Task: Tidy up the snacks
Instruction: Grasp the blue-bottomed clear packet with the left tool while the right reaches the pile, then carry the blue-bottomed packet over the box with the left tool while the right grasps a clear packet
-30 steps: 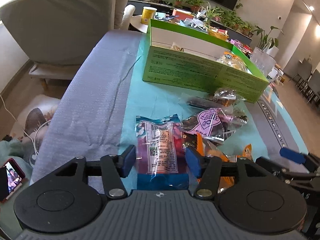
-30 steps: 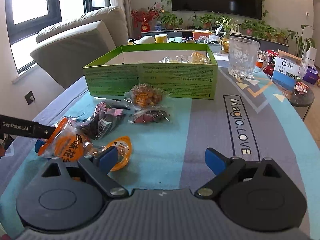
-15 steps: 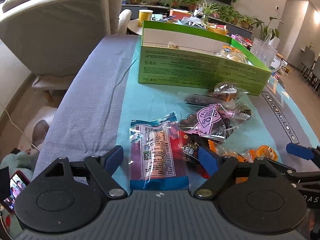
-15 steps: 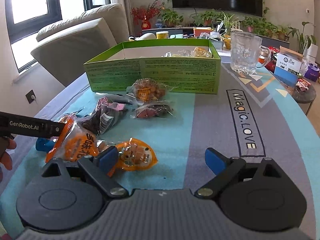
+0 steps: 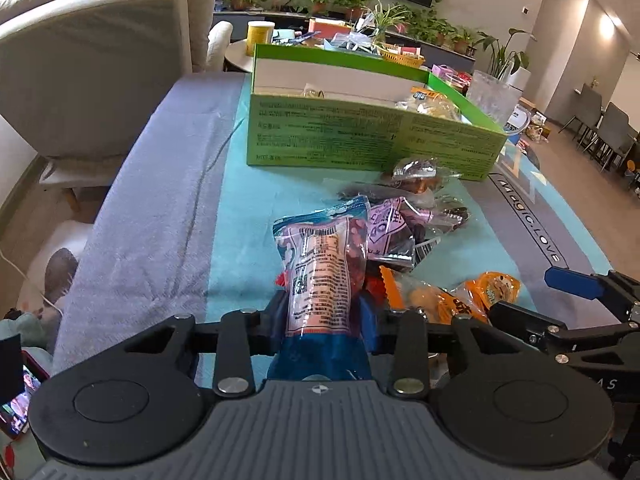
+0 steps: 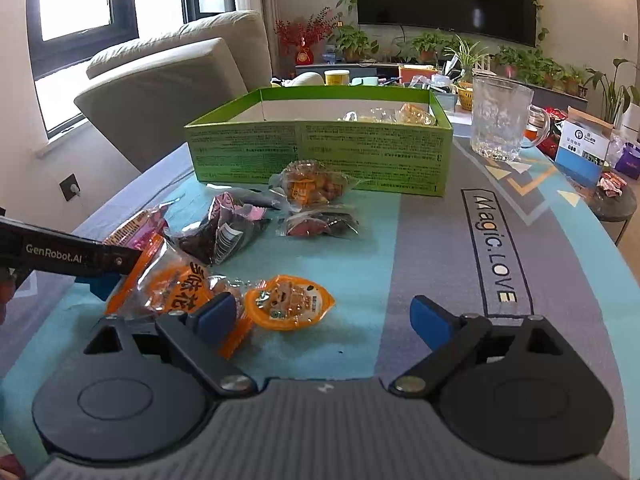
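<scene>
A blue and pink snack packet (image 5: pixel 326 264) stands between the pads of my left gripper (image 5: pixel 323 315). The jaws are closing and press its sides, so it bulges and its far end tilts up. An open green box (image 5: pixel 360 140) with a few snacks inside sits further back on the table. My right gripper (image 6: pixel 324 316) hovers open over the cloth with nothing between its fingers. An orange jelly cup (image 6: pixel 288 300) and an orange packet (image 6: pixel 176 288) lie just beyond its left finger. From the right wrist view the left gripper's finger (image 6: pixel 68 256) shows at the left edge.
Loose snacks lie between me and the green box (image 6: pixel 320 152): a dark packet with a pink label (image 6: pixel 224 232), a nut packet (image 6: pixel 308 188) and a dark red packet (image 6: pixel 320 224). A glass mug (image 6: pixel 500 120) stands right of the box. A sofa (image 5: pixel 92 64) borders the table's left.
My left gripper's jaws spread wide around the blue and pink packet, then closed on it; the packet now bunches and tilts up. The right gripper has stayed where it was.
</scene>
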Demonstrator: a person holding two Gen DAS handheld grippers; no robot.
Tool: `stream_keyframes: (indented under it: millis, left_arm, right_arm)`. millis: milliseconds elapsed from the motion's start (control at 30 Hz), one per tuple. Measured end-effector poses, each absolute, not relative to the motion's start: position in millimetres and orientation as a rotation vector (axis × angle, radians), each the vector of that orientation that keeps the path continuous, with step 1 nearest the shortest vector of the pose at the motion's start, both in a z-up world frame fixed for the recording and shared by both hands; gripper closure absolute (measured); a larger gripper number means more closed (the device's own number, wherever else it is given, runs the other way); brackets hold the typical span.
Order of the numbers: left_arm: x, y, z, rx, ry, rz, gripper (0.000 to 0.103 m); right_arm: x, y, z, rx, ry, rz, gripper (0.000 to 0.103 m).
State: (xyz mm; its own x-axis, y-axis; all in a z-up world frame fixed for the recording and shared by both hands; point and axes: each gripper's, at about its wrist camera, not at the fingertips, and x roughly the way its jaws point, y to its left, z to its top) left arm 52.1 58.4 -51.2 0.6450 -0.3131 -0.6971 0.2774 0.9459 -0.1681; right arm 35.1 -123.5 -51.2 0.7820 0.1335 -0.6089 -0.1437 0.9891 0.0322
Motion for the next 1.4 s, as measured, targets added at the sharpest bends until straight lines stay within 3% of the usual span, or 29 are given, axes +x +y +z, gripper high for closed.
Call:
stream_keyframes:
  millis: [333,900,1200,1400]
  left_arm:
    - [50.1,72.7,-24.3,-0.033,0.708,-0.301,0.068]
    - [64.7,77.8,-24.7,-0.035,0.702,-0.295,0.068]
    - [77.4,73.3,-28.5,-0.042,0.713,-0.295,0.068]
    - [78.1,68.3,-24.3,-0.037,0.701,-0.305,0.068]
  right_arm:
    - [30.0,-107.3,-37.5,-0.063,0.615,0.239,0.053]
    - [118.6,-123.8,-58.8,0.027,0.693,0.161,0.053]
    - [127.6,-119.3,-61.1,-0.081,0.695,0.157,0.054]
    - [114.5,-132.6,-54.4,-0.002,0.689,0.172,0.054]
